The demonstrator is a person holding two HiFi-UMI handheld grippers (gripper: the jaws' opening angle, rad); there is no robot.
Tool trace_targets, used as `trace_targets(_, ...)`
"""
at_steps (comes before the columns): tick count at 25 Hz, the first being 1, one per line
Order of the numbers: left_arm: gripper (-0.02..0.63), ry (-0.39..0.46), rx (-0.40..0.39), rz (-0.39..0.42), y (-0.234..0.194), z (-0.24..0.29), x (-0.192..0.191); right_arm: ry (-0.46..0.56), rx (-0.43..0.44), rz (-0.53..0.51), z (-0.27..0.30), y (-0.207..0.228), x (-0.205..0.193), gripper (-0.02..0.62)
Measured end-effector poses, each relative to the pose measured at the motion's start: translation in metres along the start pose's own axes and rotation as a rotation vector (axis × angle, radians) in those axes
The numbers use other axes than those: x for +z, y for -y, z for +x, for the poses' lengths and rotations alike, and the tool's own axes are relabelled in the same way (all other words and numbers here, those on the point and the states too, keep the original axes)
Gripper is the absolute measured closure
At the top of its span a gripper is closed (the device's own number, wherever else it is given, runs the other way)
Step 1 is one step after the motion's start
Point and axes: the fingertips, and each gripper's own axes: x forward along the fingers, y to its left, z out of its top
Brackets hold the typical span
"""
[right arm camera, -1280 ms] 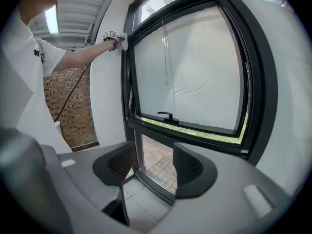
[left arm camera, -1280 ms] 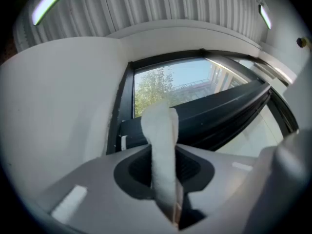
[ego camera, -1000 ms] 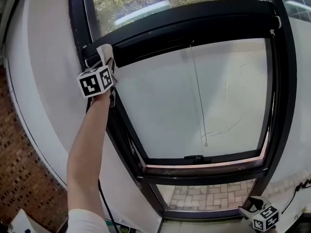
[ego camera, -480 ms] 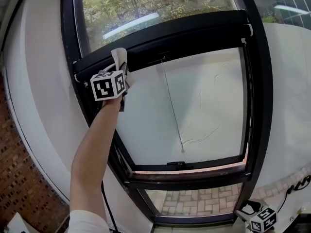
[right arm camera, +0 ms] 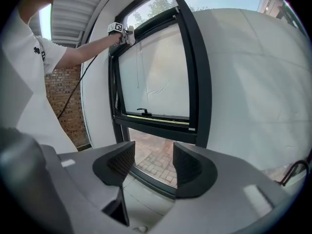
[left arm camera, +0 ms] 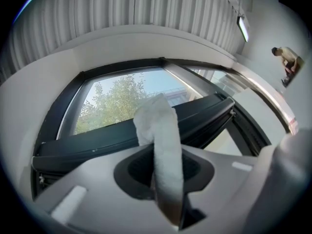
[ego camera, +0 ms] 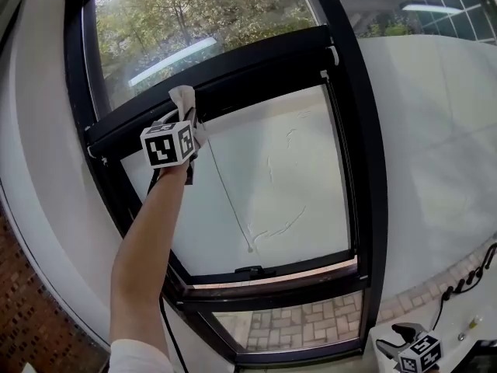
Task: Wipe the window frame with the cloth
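The black window frame (ego camera: 365, 154) surrounds a white roller blind, with a black crossbar (ego camera: 233, 72) across its upper part. My left gripper (ego camera: 186, 123) is raised on an outstretched arm and shut on a white cloth (ego camera: 183, 99), which presses against the crossbar's left portion. In the left gripper view the cloth (left arm camera: 161, 140) sticks up between the jaws toward the crossbar (left arm camera: 117, 140). My right gripper (ego camera: 396, 339) hangs low at the bottom right, open and holding nothing. The right gripper view shows its jaws apart (right arm camera: 153, 165), and the left gripper (right arm camera: 122, 33) far off at the frame (right arm camera: 195, 72).
A thin pull cord (ego camera: 229, 200) hangs down the blind. A latch handle (ego camera: 248, 271) sits on the lower sash rail. Brick wall (ego camera: 31, 317) lies at the lower left, white wall (ego camera: 443, 154) to the right. Cables (ego camera: 466, 282) trail at the lower right.
The left gripper has slid the cloth rightward along the crossbar, away from the frame's left corner. The head view has swung so the window sits further left. The right gripper stays low.
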Motion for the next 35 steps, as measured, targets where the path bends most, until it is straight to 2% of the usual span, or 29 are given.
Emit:
trace_targets(11,0.503,0.054,-0.126,-0.002,0.123,0.035,0.050,0.027,-0.118,0.070,-0.059,0.040,-0.031,0.349)
trace_targets(19,0.503,0.092,-0.227,0.078,0.212,0.056,0.081,0.079,-0.187,0.112,-0.089,0.056,-0.040,0.349)
trace_targets(23,0.503,0.104,-0.264,0.092,0.254,0.069,0.094,0.095,-0.229,0.137,-0.105,0.063,-0.046,0.350)
trace_targets(30,0.503,0.120,-0.304,0.090,0.307,0.084,0.114,0.105,-0.294,0.178,-0.128,0.071,-0.063,0.350)
trace_targets(33,0.503,0.126,-0.317,0.132,0.327,0.089,0.118,0.109,-0.312,0.194,-0.134,0.071,-0.067,0.349)
trace_targets(35,0.503,0.135,-0.306,0.206,0.335,0.095,0.119,0.114,-0.312,0.202,-0.135,0.071,-0.069,0.348)
